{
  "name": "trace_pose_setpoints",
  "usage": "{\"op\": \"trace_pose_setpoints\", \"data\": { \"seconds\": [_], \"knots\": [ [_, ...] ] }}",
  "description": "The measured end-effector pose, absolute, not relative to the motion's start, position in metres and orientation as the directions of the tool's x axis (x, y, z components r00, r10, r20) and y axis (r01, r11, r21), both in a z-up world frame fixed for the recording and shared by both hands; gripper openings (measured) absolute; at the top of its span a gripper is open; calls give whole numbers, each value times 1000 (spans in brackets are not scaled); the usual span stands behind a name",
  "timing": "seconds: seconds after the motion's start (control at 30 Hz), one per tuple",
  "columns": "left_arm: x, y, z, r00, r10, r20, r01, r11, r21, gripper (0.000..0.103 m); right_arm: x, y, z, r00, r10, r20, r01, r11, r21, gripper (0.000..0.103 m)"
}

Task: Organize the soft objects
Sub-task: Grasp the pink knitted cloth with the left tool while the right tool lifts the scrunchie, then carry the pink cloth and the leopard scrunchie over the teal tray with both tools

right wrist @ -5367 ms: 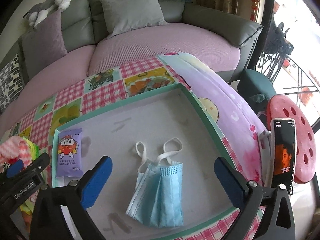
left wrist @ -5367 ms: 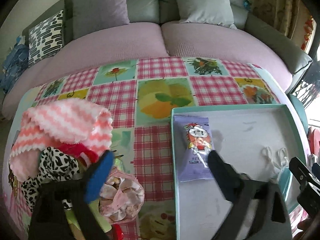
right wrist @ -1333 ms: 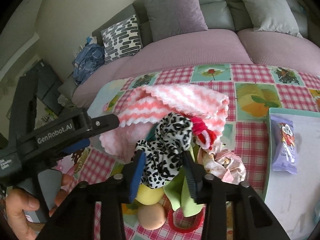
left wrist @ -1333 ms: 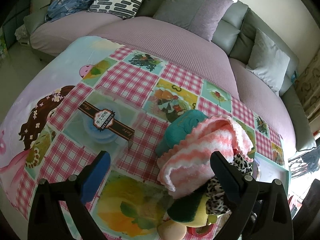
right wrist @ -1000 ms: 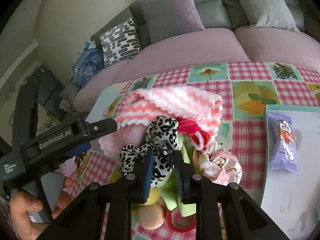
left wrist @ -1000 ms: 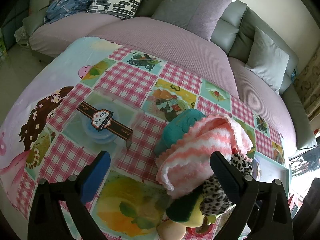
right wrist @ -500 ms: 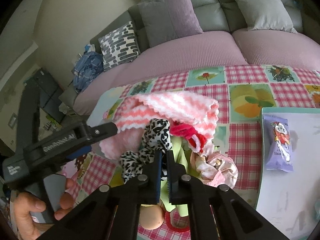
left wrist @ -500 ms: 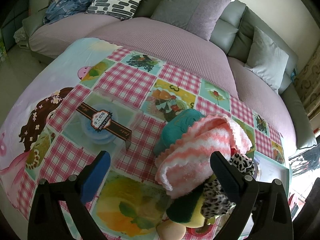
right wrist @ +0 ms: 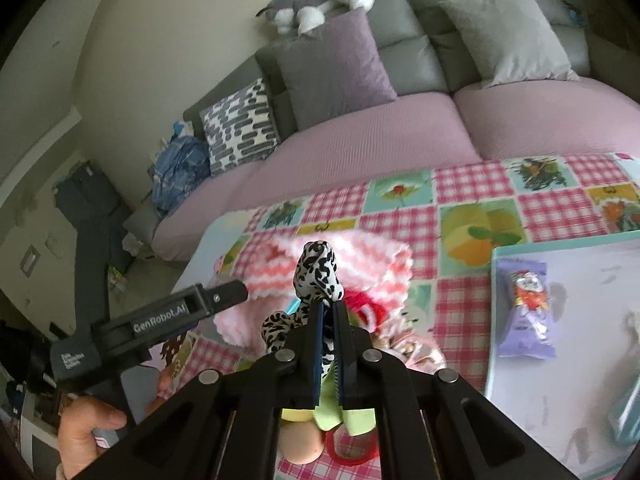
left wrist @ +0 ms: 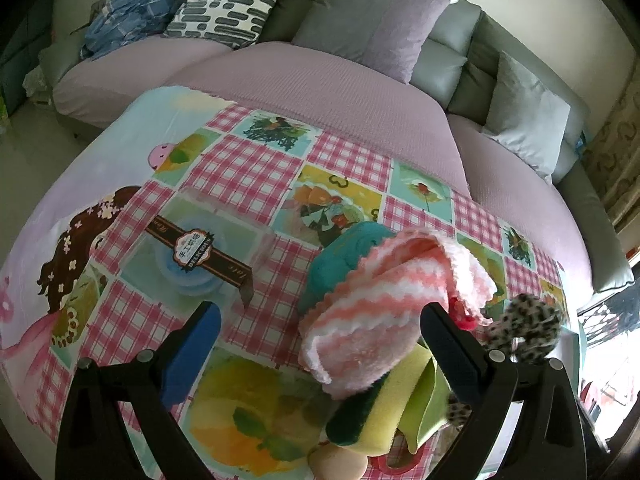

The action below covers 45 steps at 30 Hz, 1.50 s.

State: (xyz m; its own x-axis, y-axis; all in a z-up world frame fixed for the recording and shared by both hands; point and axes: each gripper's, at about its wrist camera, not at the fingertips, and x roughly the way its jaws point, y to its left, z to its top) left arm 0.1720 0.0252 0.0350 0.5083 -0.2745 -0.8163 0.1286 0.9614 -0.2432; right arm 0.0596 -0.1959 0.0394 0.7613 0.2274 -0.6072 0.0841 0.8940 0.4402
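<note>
Right gripper [right wrist: 329, 312] pinches the leopard scrunchie [right wrist: 316, 268], lifted off the pile; left gripper [left wrist: 316, 344] gapes wide. Tray [right wrist: 494, 308] at 3 o'clock holds a packet [right wrist: 526, 312]; most remains.

leopard-print scrunchie [right wrist: 317, 272]: black-and-white spotted fabric, lifted above the pile, clamped between the closed right gripper [right wrist: 329, 312], one loop standing upright, a tail hanging at left; also seen at the pile's right edge [left wrist: 527, 326].
pink and white knit cloth [left wrist: 384, 304]: zigzag stripes, folded loosely, topmost on the pile, draped over the teal one.
teal knit cloth [left wrist: 344, 256]: rolled, partly under the pink cloth.
yellow sponge [left wrist: 384, 404]: dark green backing, tilted, under the pink cloth.
green cloth [left wrist: 426, 404]: light green, folded, beside the sponge.
red scrunchie [right wrist: 364, 308]: mostly hidden behind the gripper.
floral scrunchie [right wrist: 412, 350]: pale pink, on the checked tablecloth.
</note>
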Motion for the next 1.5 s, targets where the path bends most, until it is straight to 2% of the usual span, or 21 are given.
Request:
{"op": "trace_pose_setpoints", "data": {
  "seconds": [0.23,0.37,0.53,0.6,0.73,1.07,1.2,1.5],
  "knots": [
    [169,0,37,526,-274,-805,199,960,-198,100,46,-232,40,781,150,-606,177,878,446,5],
    [168,-16,36,529,-273,-803,235,957,-171,96,40,-249,40,787,118,-606,217,866,450,5],
    [169,-27,31,523,-265,-810,257,955,-147,77,33,-261,39,791,96,-604,246,855,457,5],
    [170,-30,26,515,-258,-818,259,956,-138,63,32,-263,39,790,94,-605,251,852,460,5],
    [169,-32,24,532,-219,-818,256,962,-91,55,31,-264,38,791,97,-604,250,850,464,5],
    [167,-28,30,546,-241,-802,260,959,-111,20,32,-264,36,788,101,-607,249,850,465,5],
    [165,-23,37,554,-275,-786,263,953,-148,17,32,-264,36,788,101,-607,249,850,464,5],
    [154,-16,63,618,-311,-722,279,945,-169,16,32,-264,36,788,101,-607,248,850,464,5]
  ]
}}
